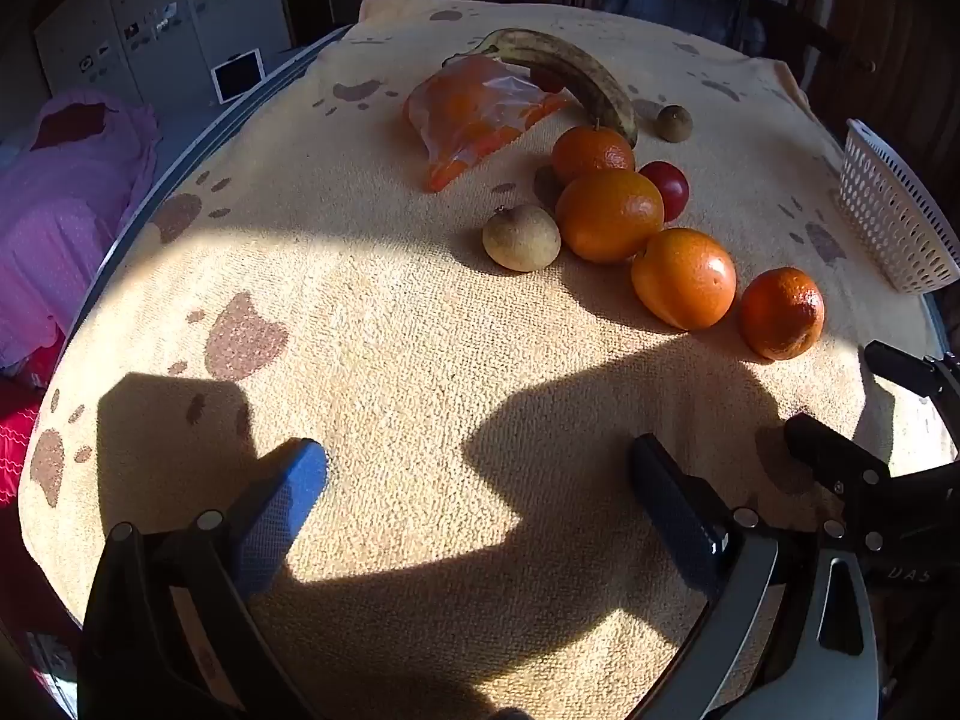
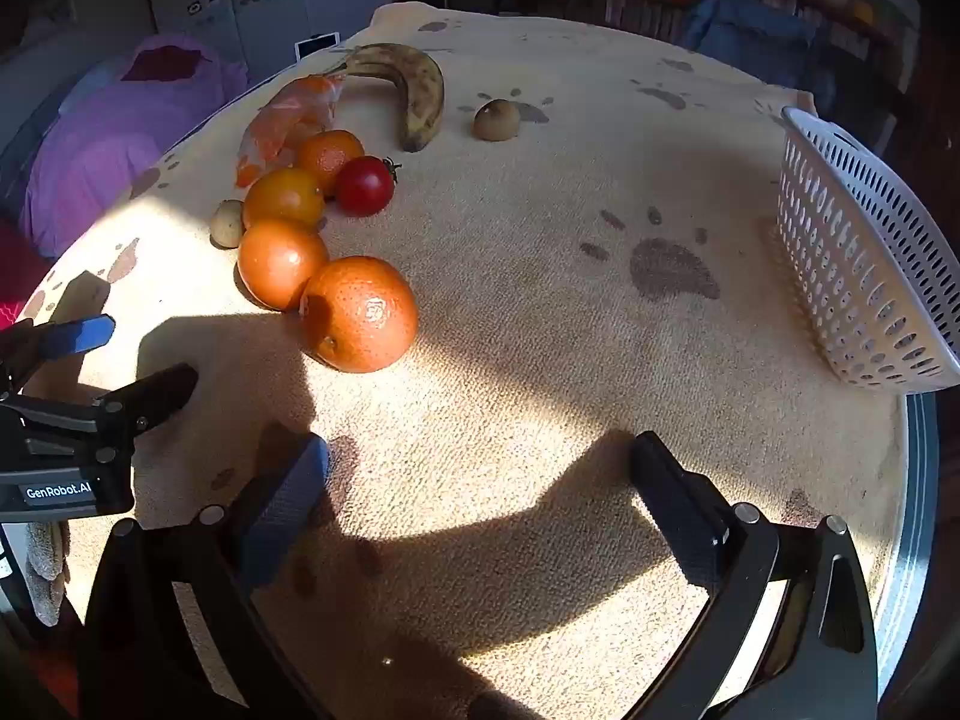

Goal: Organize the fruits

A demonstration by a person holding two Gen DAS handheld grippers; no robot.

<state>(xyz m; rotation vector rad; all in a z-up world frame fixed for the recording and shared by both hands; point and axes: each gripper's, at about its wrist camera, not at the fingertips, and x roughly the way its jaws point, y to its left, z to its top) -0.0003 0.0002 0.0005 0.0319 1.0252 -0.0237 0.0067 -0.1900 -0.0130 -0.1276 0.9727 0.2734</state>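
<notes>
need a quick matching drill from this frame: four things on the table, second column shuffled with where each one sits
Things:
1. spotted yellow banana
2. white perforated plastic basket
3. round red fruit
4. orange-tinted plastic bag

Places:
A. right edge of the table
B. beside the row of oranges, on the basket side
C. far end, curved, stem by the bag
D. far left, beyond the oranges

Pairs: 1-C, 2-A, 3-B, 4-D

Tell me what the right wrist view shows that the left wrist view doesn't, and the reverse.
Only the right wrist view shows the left gripper from outside, open over the towel, and the tomato's green stem. Only the left wrist view shows the right gripper from outside, at the frame's edge. Both share the banana, the row of oranges, the plastic bag and the white basket.
</notes>
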